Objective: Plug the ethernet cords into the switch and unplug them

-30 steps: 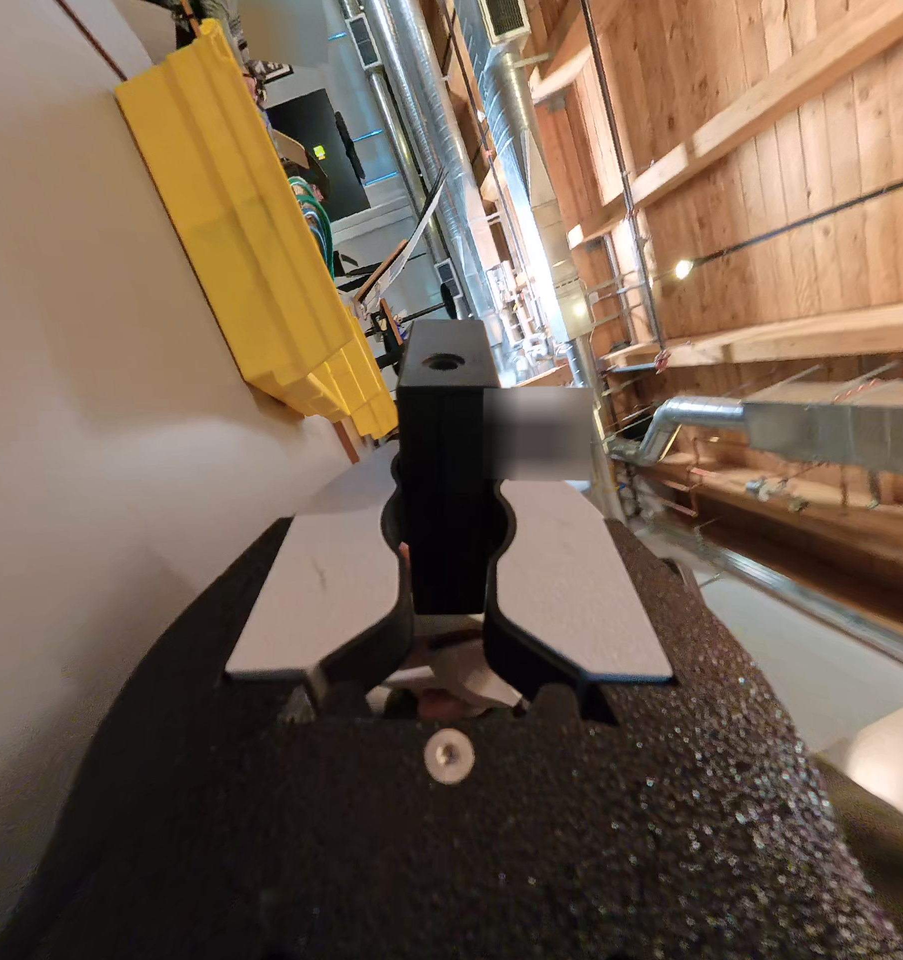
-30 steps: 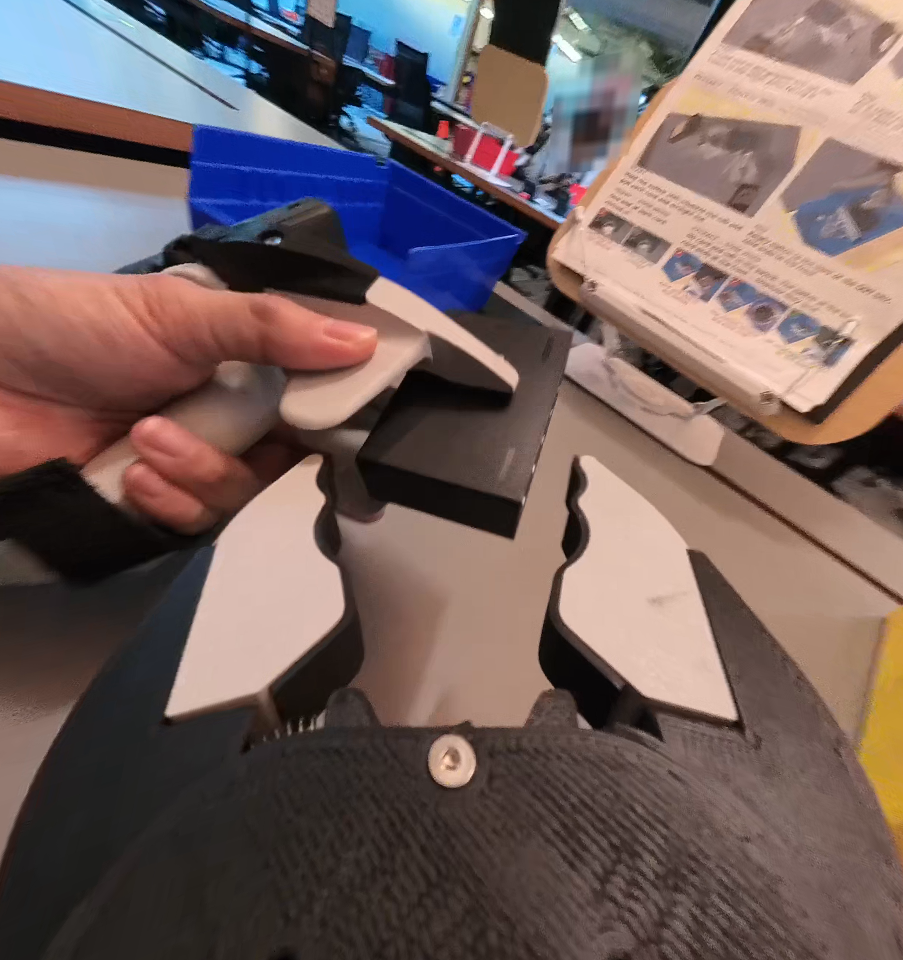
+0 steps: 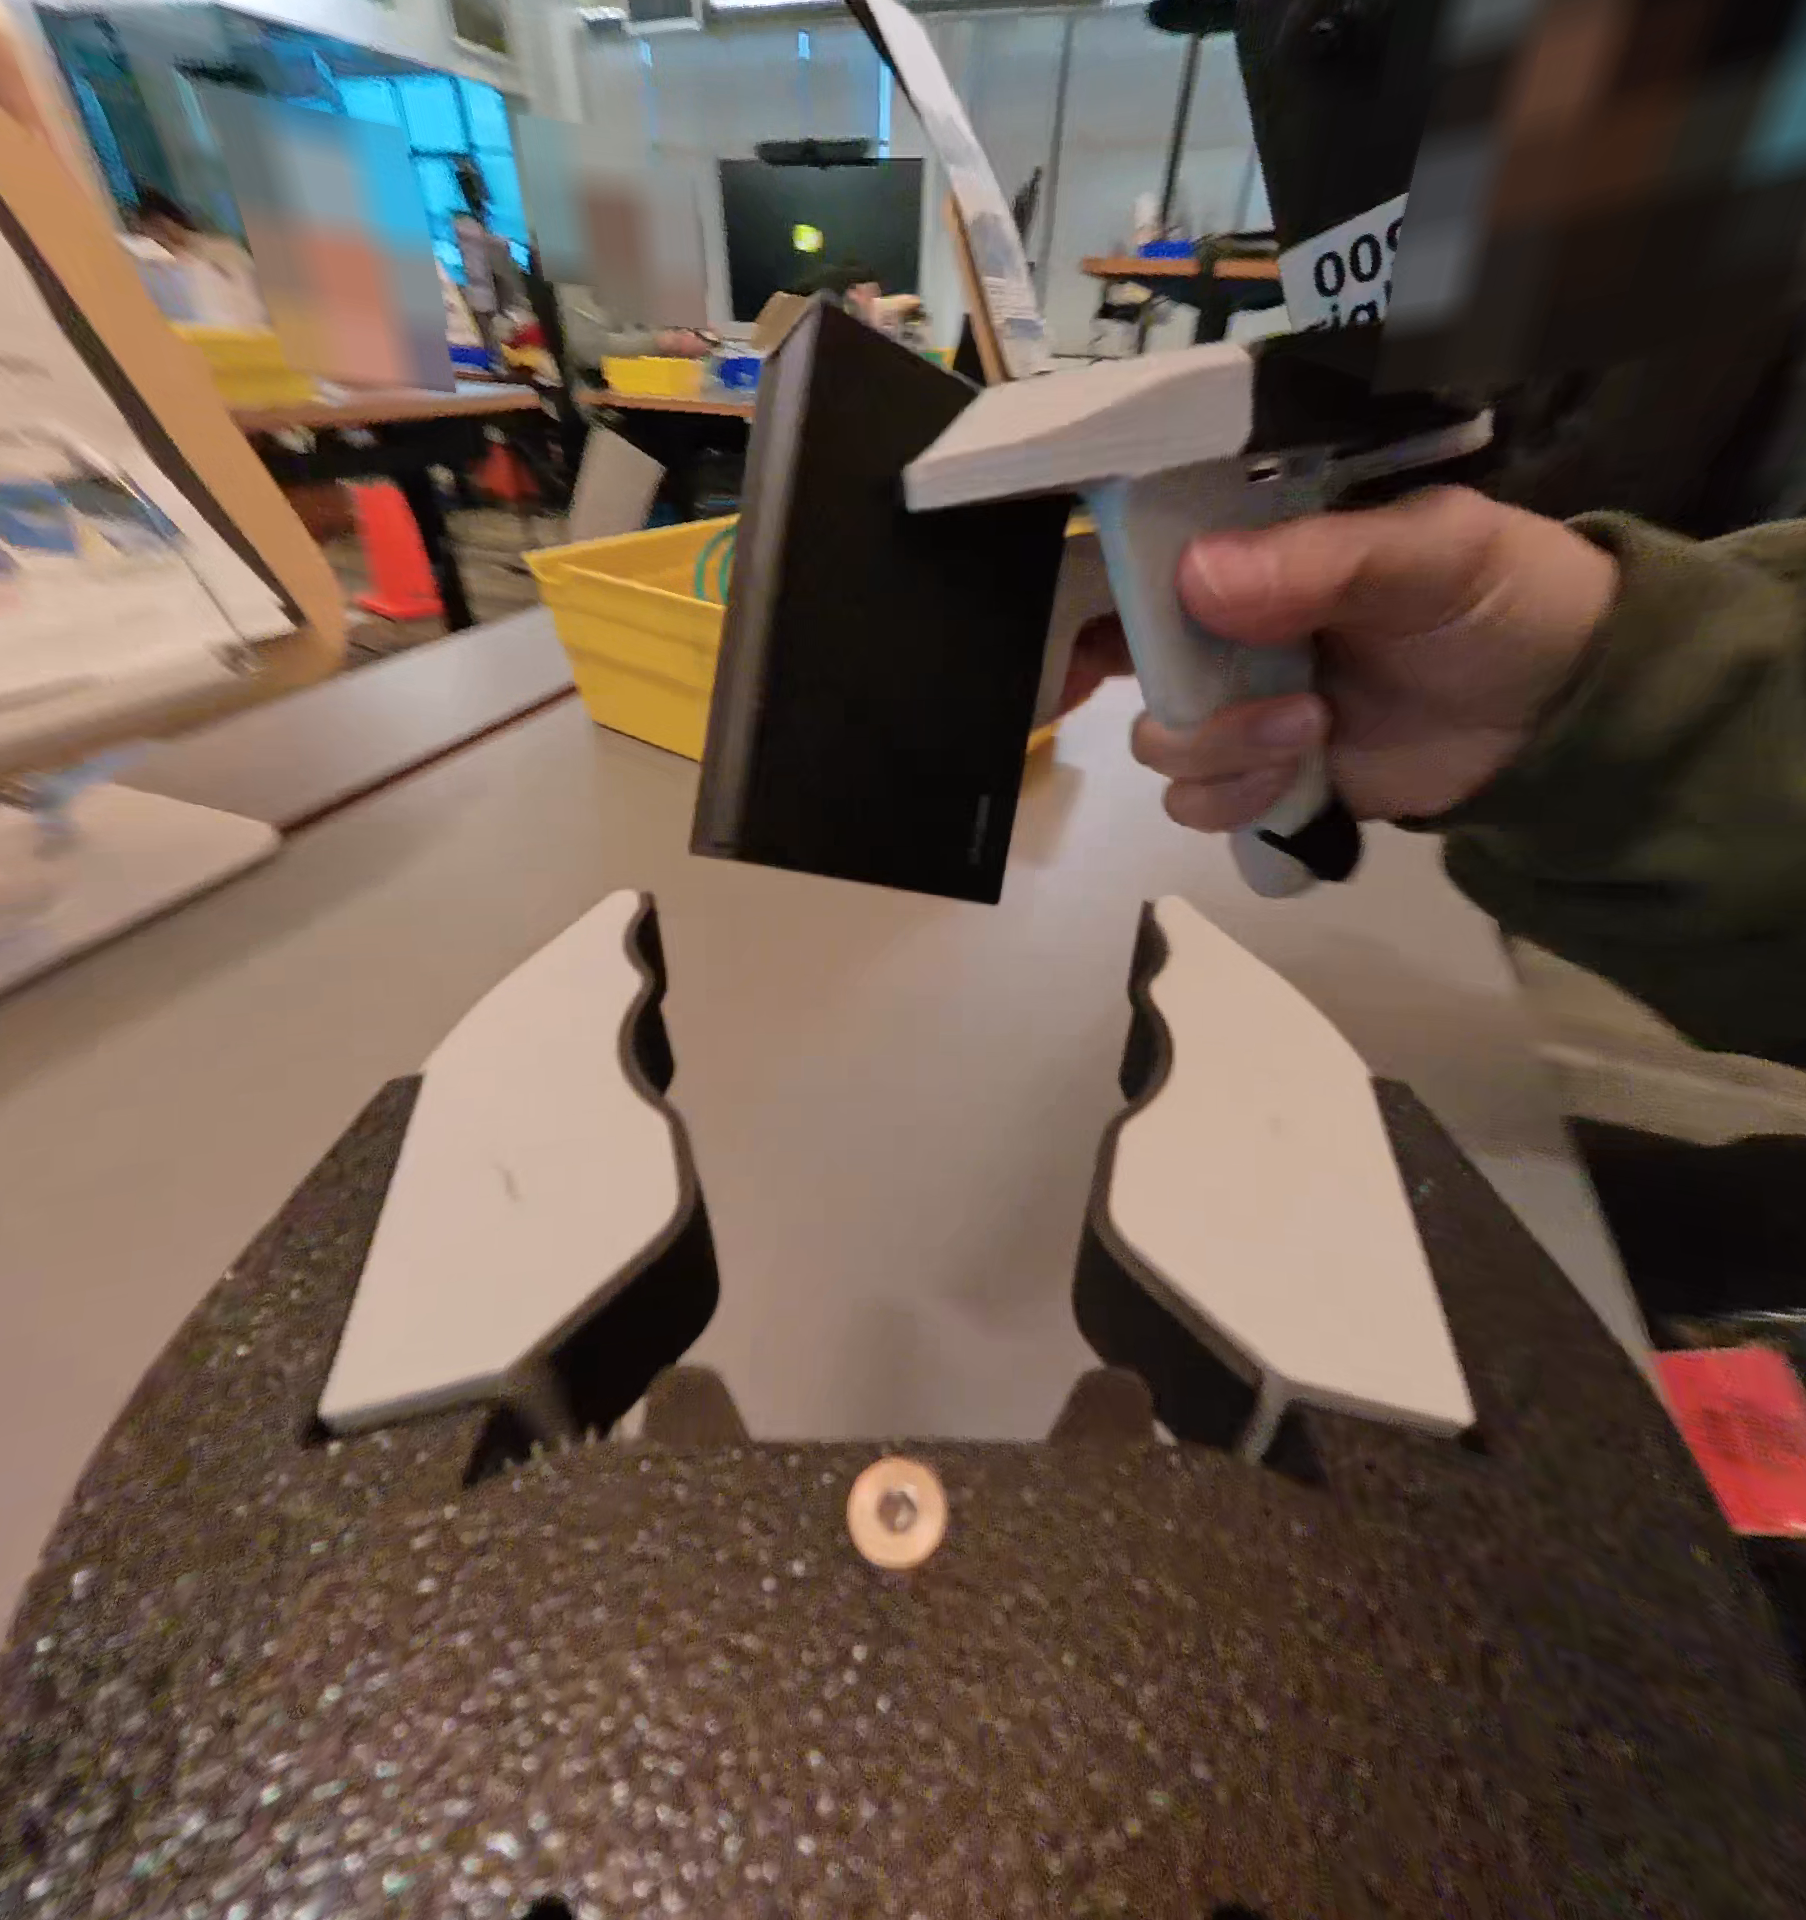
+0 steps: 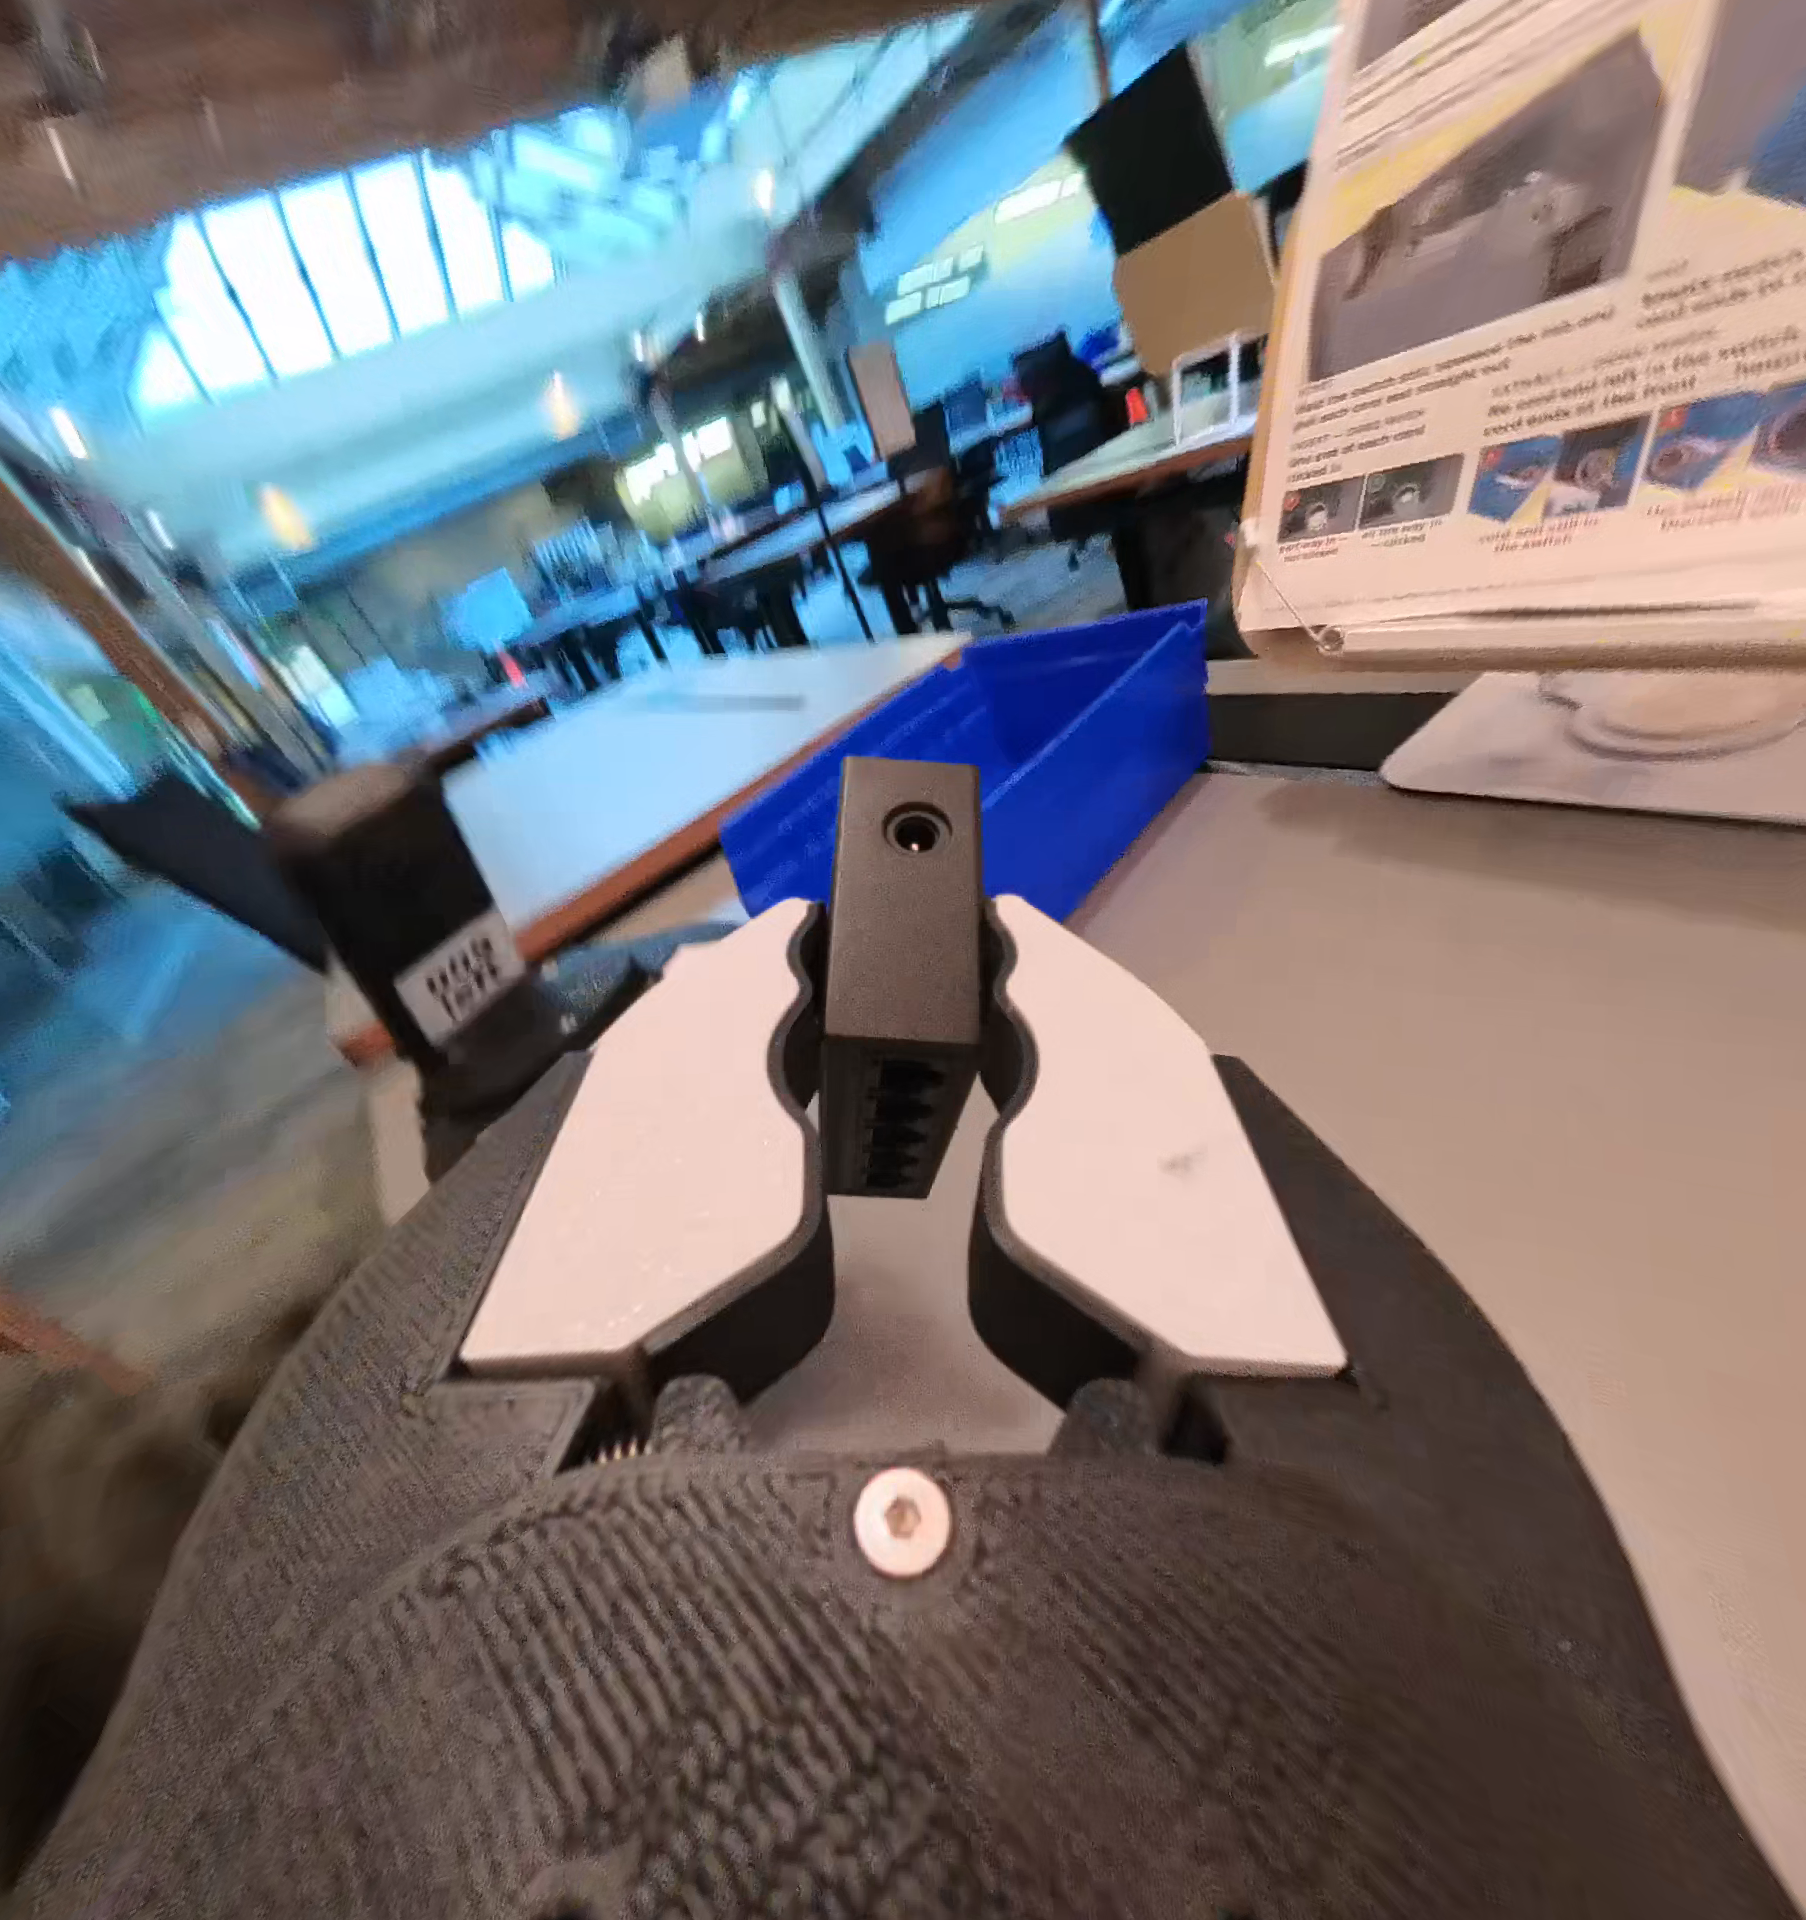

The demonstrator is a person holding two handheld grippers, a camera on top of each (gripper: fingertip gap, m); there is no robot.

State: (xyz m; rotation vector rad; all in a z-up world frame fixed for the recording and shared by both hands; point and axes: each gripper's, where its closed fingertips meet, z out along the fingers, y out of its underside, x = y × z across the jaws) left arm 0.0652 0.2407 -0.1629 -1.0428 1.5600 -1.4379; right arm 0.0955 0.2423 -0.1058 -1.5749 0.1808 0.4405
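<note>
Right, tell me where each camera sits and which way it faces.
Left wrist view: on the left tool, open, looking across the table at the switch, the right tool clamping it, the hand and the yellow bin.
Right wrist view: on the right tool, shut on the switch, facing the blue bin.
Shared: switch, right tool, table.

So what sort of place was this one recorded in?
Probably a large open workshop or lab hall: long rows of work tables, parts bins in blue and yellow, and an instruction sheet on a stand beside the bench.
</note>
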